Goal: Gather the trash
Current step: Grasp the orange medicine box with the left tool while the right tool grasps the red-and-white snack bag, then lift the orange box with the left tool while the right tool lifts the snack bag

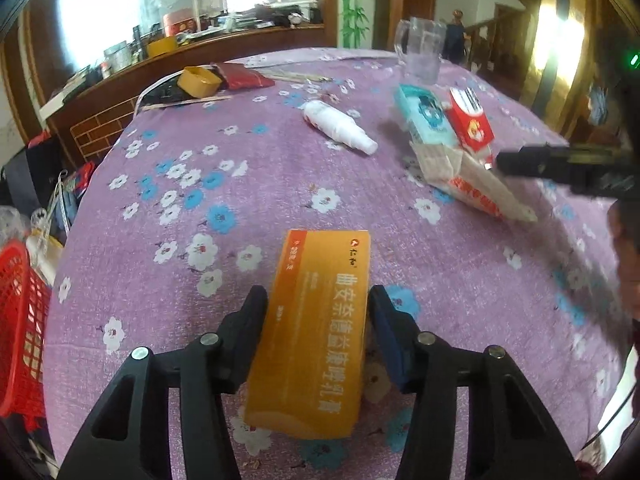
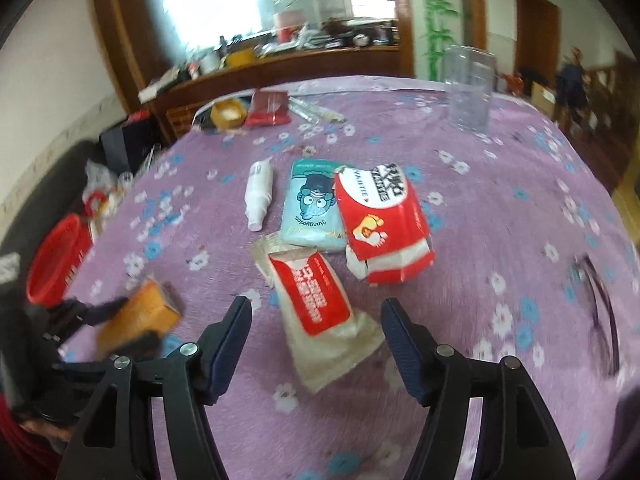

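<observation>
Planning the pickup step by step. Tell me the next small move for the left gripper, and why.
Probably lift the orange box off the table and carry it toward the red basket at the table's left edge. The left gripper has the box between its fingers, which look pressed against its sides, so the grip seems made. The right gripper is open over the sachet.

the left gripper [image 1: 318, 304] points steeply downward, its two black fingers closed against the sides of an orange box [image 1: 316, 328]. the right gripper [image 2: 316, 320] also angles downward, jaws spread wide with nothing pressed between the blue-padded fingers [image 2: 400, 340].
</observation>
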`<action>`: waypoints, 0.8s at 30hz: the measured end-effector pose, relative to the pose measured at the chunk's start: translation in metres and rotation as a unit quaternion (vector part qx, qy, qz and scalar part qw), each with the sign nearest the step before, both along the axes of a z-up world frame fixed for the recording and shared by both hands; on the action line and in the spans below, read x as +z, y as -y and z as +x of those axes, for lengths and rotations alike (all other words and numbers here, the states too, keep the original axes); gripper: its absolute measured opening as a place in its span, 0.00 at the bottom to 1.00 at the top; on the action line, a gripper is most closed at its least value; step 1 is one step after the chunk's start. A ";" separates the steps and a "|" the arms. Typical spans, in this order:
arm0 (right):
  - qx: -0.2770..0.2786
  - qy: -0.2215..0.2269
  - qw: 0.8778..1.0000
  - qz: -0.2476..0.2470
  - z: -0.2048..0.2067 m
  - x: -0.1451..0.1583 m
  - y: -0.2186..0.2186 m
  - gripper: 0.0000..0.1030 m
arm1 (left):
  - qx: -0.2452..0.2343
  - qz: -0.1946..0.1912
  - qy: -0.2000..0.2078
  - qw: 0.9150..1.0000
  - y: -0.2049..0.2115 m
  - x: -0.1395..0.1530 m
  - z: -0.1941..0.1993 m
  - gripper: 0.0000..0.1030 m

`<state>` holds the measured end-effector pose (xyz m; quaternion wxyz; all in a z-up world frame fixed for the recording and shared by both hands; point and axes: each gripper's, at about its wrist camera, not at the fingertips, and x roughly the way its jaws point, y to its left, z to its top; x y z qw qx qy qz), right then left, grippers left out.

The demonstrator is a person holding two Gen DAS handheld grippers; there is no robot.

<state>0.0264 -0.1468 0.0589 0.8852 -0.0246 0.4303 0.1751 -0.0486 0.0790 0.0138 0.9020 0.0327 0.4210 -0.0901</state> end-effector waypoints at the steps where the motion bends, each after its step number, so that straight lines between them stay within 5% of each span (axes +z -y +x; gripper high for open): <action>1: 0.005 -0.003 1.000 -0.010 0.005 -0.004 -0.002 0.70 | 0.004 -0.006 0.000 1.000 -0.002 0.000 0.000 0.48; 9: 0.031 -0.028 0.999 -0.028 0.030 -0.034 -0.018 0.70 | 0.015 -0.016 0.000 1.000 -0.007 0.001 0.001 0.48; 11: 0.035 -0.035 0.998 -0.025 0.030 -0.039 -0.022 0.52 | 0.016 -0.018 0.000 1.000 -0.008 0.001 0.000 0.48; 14: 0.030 -0.039 0.998 -0.027 0.022 -0.038 -0.030 0.45 | 0.018 -0.021 0.003 1.000 -0.009 0.002 0.000 0.48; 24: 0.047 -0.046 0.993 0.099 -0.042 -0.018 -0.052 0.43 | 0.043 -0.026 0.036 0.998 -0.016 0.012 -0.013 0.48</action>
